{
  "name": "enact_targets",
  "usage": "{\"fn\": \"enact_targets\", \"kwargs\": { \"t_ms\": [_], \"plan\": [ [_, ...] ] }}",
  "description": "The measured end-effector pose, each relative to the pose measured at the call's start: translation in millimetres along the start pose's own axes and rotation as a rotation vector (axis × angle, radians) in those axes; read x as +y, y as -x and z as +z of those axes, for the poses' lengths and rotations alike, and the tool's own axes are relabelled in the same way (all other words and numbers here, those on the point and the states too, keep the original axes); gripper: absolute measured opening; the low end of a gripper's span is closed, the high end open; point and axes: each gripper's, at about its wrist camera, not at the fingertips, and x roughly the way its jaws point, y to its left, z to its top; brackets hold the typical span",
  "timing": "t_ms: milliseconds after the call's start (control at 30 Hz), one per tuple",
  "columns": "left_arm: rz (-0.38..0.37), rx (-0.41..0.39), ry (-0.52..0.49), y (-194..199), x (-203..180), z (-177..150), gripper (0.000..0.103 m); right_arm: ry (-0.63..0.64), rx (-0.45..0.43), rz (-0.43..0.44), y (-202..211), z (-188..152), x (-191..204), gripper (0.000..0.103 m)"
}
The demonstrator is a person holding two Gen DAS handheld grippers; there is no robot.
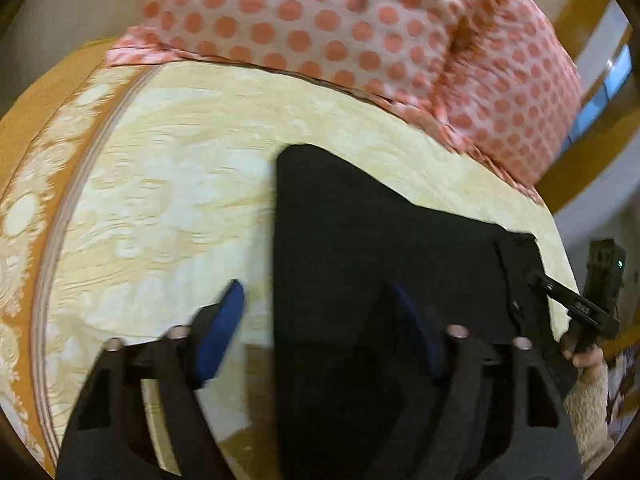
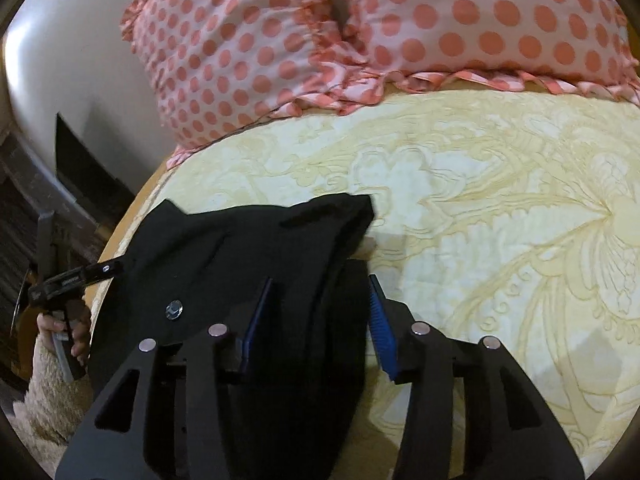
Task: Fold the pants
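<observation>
Left wrist view: close above the cream-and-yellow floral patterned bedspread (image 1: 168, 184), facing along its fingers toward the pink pillows with coral polka dots (image 1: 360, 24). Right wrist view: equally near, facing the same pillows (image 2: 480, 24). Shared: bedspread (image 2: 500, 208), pillows, folded black fabric pants (image 1: 360, 232) (image 2: 256, 236); each view catches the opposite gripper at its edge.
</observation>
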Motion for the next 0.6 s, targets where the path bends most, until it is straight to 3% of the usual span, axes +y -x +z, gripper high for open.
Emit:
{"fn": "enact_targets", "kwargs": {
  "t_ms": [33,100,167,433,600],
  "plan": [
    [0.004,-0.001,-0.009,0.0,-2.6,-1.6,0.054,0.013,-0.005,0.001,0.2,-0.4,2.2,0.031],
    [0.043,-0.014,-0.044,-0.5,-11.4,-5.4,0.03,0.039,-0.016,0.024,3.3,-1.3,7.0,0.021],
    [0.051,-0.025,-0.069,4.6,-16.3,-5.5,0.012,0.053,-0.028,0.025,7.7,0.4,11.2,0.019],
    [0.078,-0.023,-0.096,12.3,-29.3,13.5,0.011,0.06,-0.042,0.023,19.0,25.9,20.6,0.017],
    [0.082,-0.1,-0.105,5.6,-41.8,56.8,0.011,0.097,-0.113,-0.022,21.1,60.0,22.5,0.017]
  ]
}}
